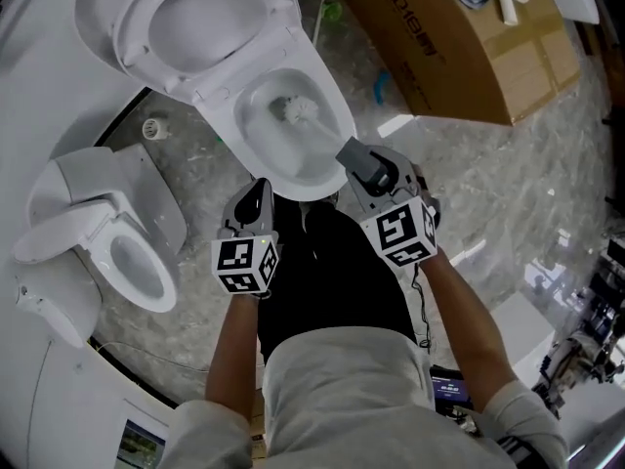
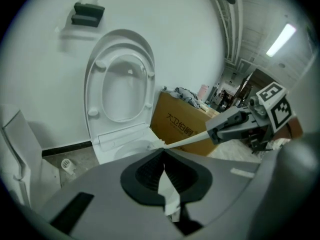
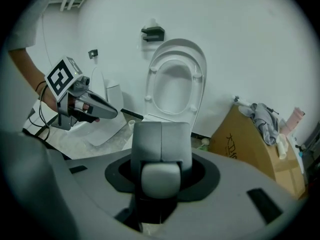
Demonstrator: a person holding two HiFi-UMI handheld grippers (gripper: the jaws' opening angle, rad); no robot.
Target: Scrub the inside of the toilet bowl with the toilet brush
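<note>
In the head view, the white toilet bowl [image 1: 322, 169] stands with its seat and lid [image 1: 190, 13] raised. The toilet brush head [image 1: 298, 110] sits inside the bowl, and its pale handle [image 1: 325, 130] slants back to my right gripper [image 1: 350, 151], which is shut on it. In the right gripper view the handle's rounded end [image 3: 160, 176] is clamped between the jaws. My left gripper [image 1: 259, 191] hovers at the bowl's front rim, shut and empty. The left gripper view shows its jaws [image 2: 164, 151] closed, with the brush handle [image 2: 186, 141] crossing beyond them.
A second, smaller toilet [image 1: 127, 262] stands to the left. A large cardboard box [image 1: 459, 37] with cloth on top sits at the right of the bowl. A small white drain fitting [image 1: 154, 128] lies on the marble floor. The person's legs are just below the bowl.
</note>
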